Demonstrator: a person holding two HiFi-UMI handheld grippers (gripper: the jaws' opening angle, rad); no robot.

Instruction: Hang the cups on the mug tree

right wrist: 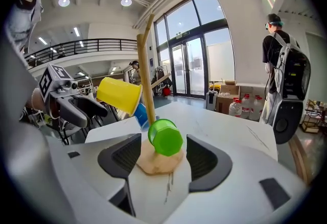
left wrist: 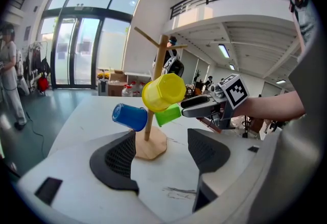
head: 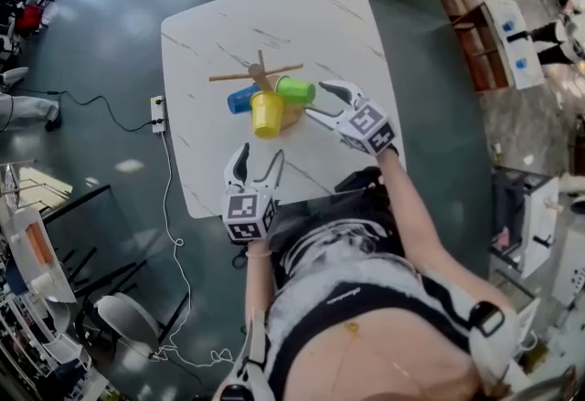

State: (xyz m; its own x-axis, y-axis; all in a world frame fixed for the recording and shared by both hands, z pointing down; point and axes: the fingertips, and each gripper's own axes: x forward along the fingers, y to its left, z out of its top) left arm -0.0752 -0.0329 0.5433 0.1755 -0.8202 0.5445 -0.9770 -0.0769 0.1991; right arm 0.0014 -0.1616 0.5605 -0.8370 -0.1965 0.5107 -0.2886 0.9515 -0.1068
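Head view: mug tree (head: 262, 79) upright on white desk (head: 311, 25); yellow cup (head: 267, 113), blue cup (head: 243, 99) and green cup (head: 295, 89) all hung on its pegs. Right claw (head: 320, 100) just beside the tree on the green cup's side, spread wide; left claw (head: 260, 157) well apart from the tree, toward the person, spread and empty. Left gripper view: jaws apart, nothing between them but bare desk; tree base beyond the tips, yellow cup highest, blue and green lower on opposite sides. Right gripper view: jaws wide apart, green cup framed between them, pads not pressing it; gripping nothing. Handling, as judged: cups probably light, stiff, smooth plastic, liable to slip; best taken across the body, clear of the peg.
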